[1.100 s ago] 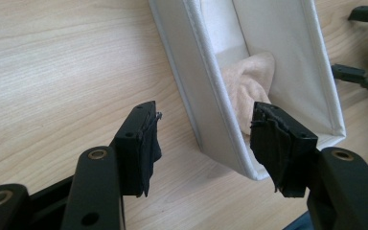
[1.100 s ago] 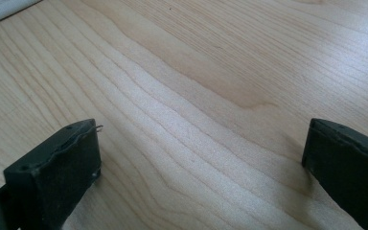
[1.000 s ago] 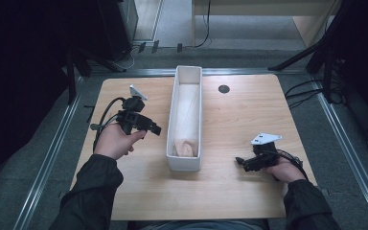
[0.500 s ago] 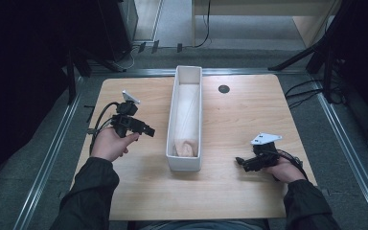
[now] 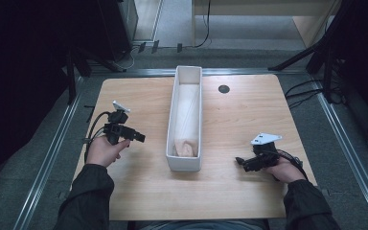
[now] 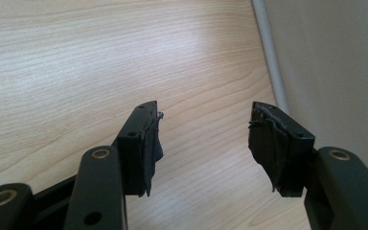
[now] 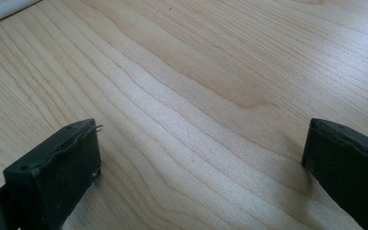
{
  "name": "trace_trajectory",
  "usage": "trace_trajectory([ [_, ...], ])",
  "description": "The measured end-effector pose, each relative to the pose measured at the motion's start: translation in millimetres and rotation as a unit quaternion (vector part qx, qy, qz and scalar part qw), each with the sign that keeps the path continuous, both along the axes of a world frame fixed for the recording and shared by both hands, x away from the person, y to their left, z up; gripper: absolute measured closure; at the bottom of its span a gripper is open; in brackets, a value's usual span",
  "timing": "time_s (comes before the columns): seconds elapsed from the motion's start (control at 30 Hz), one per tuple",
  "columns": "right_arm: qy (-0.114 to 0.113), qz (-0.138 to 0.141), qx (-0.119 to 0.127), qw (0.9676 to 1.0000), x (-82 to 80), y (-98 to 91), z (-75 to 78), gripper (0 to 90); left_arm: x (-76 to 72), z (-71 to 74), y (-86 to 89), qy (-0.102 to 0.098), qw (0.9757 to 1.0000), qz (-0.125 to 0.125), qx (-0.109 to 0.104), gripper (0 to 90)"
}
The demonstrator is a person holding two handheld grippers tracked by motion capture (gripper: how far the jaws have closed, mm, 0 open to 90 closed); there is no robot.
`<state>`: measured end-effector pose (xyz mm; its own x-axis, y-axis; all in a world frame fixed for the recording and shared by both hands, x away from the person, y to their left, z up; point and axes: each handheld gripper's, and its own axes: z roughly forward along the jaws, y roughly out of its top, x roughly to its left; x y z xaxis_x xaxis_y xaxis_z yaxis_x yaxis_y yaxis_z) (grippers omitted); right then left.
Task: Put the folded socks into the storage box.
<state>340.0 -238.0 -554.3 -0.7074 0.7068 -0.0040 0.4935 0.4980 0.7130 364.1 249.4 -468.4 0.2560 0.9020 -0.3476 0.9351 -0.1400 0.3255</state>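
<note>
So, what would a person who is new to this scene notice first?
First, the long white tray in the middle of the wooden table, with a pale lump at its near end. Then the two black tools: the left gripper and the right gripper on either side, both open and empty.

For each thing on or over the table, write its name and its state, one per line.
Left gripper: open, holding nothing.
Right gripper: open, holding nothing, low over table.
Bin: upright, open-topped, a pale object at its near end.
</note>
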Motion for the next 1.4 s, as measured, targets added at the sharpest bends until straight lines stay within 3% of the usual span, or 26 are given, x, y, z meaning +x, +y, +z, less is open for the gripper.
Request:
trace_trajectory([
  [0.13,0.000,0.000,0.000,1.0000,0.0,0.0,0.0,0.0,-0.9,-8.5,8.3,0.001,1.0000,0.006,-0.007,43.8],
  [0.3,0.000,0.000,0.000,1.0000,0.0,0.0,0.0,0.0,-3.5,-15.4,15.3,-0.012,0.9999,0.004,-0.001,43.4],
  [0.57,0.000,0.000,0.000,1.0000,0.0,0.0,0.0,0.0,-7.5,-26.0,27.1,-0.015,0.9998,0.009,-0.002,43.4],
  [0.8,0.000,0.000,0.000,1.0000,0.0,0.0,0.0,0.0,-10.3,-32.1,38.3,-0.012,0.9998,0.015,-0.001,43.2],
  [1.1,0.000,0.000,0.000,1.0000,0.0,0.0,0.1,0.0,-15.1,-38.0,50.8,-0.034,0.9993,0.013,0.004,42.5],
  [1.4,0.000,0.000,0.000,1.0000,0.0,0.0,0.0,0.0,-15.3,-42.7,54.0,-0.034,0.9993,0.013,0.007,41.4],
])
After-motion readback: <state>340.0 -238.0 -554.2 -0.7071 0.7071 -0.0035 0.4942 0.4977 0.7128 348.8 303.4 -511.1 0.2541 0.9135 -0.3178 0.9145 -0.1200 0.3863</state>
